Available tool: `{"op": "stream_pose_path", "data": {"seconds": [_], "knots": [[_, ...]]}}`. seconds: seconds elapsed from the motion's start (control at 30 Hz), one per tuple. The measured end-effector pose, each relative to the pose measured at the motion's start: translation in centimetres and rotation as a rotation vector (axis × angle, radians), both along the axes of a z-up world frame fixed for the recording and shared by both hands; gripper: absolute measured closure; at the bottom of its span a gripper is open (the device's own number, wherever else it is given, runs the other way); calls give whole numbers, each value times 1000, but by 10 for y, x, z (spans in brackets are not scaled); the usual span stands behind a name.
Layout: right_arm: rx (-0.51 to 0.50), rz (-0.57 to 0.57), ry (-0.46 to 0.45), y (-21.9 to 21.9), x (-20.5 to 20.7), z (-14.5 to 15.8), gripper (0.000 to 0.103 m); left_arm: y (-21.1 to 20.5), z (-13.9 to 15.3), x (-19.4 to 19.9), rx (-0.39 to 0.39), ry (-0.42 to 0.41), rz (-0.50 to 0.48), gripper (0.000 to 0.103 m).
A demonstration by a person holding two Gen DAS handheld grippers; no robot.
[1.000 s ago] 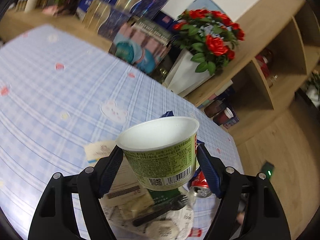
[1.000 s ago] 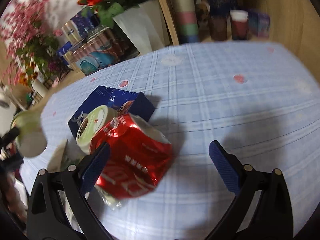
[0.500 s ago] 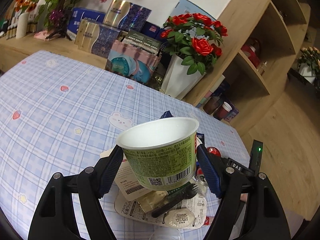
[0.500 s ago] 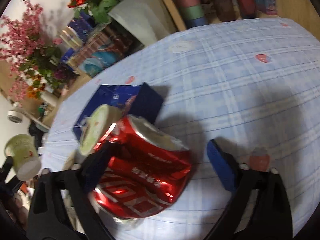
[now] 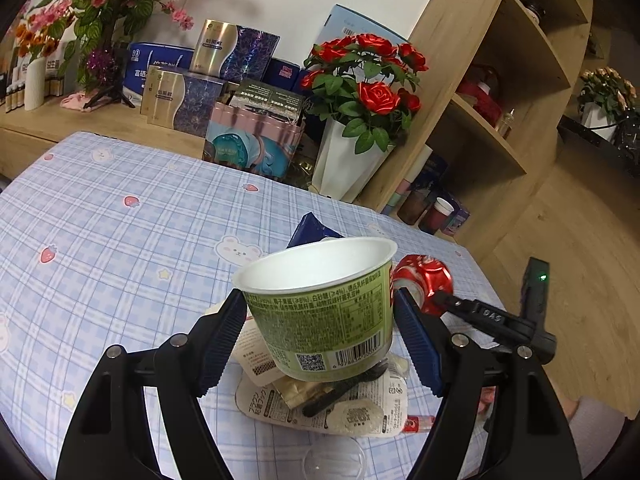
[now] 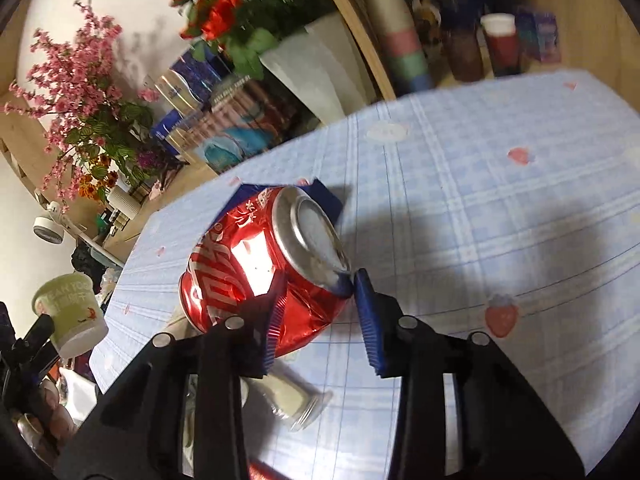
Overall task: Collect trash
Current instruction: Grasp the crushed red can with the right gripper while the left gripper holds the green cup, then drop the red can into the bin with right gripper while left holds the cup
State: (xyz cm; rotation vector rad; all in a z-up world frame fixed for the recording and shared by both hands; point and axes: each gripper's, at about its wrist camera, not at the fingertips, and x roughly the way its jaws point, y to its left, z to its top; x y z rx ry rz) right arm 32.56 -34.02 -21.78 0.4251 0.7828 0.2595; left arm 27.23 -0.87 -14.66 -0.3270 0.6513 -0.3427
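Crushed red can point(image 6: 260, 264) in right gripper point(image 6: 320, 320)

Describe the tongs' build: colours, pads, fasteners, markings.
Both tongs, left and right, have matte black plastic arms with cut-out slots, silver round screws at the joints, and ribbed blue pads on the fingertips. From the left wrist view, the right unit shows white "DAS" lettering and a green LED. No cables visible.

Lying on the counter point(image 5: 120, 240), under a blue plaid cloth with strawberries and bears: a dark blue packet point(image 5: 310, 231), a white printed pouch point(image 5: 360, 412) crossed by a black plastic fork point(image 5: 344, 390), a clear plastic cup point(image 6: 294, 402) tipped on its side.
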Motion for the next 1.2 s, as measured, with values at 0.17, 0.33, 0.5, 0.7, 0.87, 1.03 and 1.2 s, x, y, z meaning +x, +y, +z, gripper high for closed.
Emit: {"op": "stream_pose_path", "data": {"seconds": [0.17,0.33,0.5,0.7,0.87,1.03,1.2], "knots": [[-46,-2,-52,1,-26,21,72,1,8,-18,13,-20,-7,30],[-89,5,-50,6,-47,22,73,3,16,-37,22,-40,-14,30],[-131,1,-15,10,-59,10,73,6,17,-52,15,-45,-16,30],[-150,-3,15,10,-68,-4,74,7,11,-63,28,-44,-25,30],[-233,5,23,15,-73,-9,74,9,4,-65,25,-31,-24,30],[-186,-3,82,7,-70,-29,74,8,-5,-65,24,-22,-25,30],[-183,16,86,6,-64,-42,53,4,-10,-65,31,-21,-39,30]]}}
